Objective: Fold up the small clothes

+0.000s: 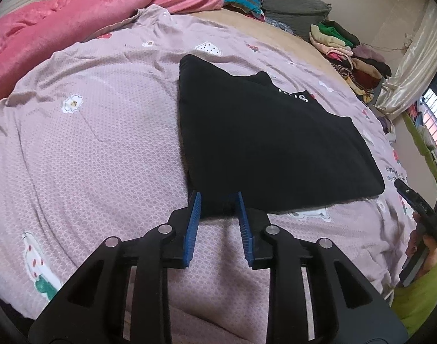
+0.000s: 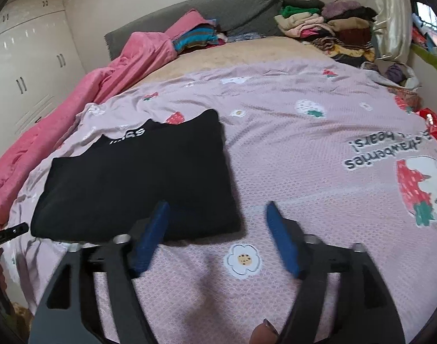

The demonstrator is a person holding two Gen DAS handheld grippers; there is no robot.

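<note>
A black garment (image 1: 270,140) with white lettering lies folded flat on the pink patterned bedspread (image 1: 89,143). My left gripper (image 1: 219,197) is open, its blue pads at the garment's near edge, one on each side of the near left corner. In the right wrist view the same garment (image 2: 138,177) lies to the left. My right gripper (image 2: 217,209) is wide open and empty, its left pad over the garment's near right corner, its right pad over bare bedspread (image 2: 304,157). The right gripper (image 1: 419,209) also shows at the right edge of the left wrist view.
A pink blanket (image 1: 60,20) is bunched along the far left of the bed. Piles of clothes (image 2: 327,25) sit by the grey headboard (image 2: 218,8) and the curtain. White wardrobes (image 2: 26,66) stand at left. A red bag (image 2: 433,123) lies at the bed's right edge.
</note>
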